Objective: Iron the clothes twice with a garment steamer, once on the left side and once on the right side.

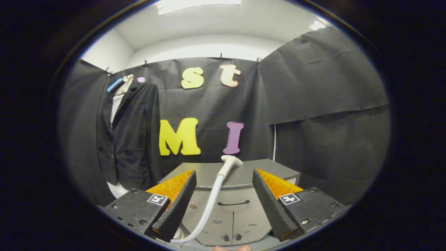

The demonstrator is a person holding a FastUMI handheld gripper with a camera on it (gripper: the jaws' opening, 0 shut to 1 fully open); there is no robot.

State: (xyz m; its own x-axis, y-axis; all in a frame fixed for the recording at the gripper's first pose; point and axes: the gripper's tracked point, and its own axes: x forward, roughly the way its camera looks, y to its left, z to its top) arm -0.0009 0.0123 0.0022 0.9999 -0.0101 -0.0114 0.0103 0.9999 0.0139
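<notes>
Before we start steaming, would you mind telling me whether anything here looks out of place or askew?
Nothing stands out. The dark jacket hangs straight on its stand beside the grey cabinet. The steamer head rests on the cabinet top, its hose trailing down the front. The tongs are open, the hose running between them untouched.

Grey cabinet (278, 171) with drawer and 2 doors, white steamer head (230, 161) lying on top

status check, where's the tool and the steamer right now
Tool open, holding nothing. Steamer head lies on grey cabinet just ahead of fingers, hose running down between them. Dark jacket hangs off left, untouched. Path to steamer open.
</notes>
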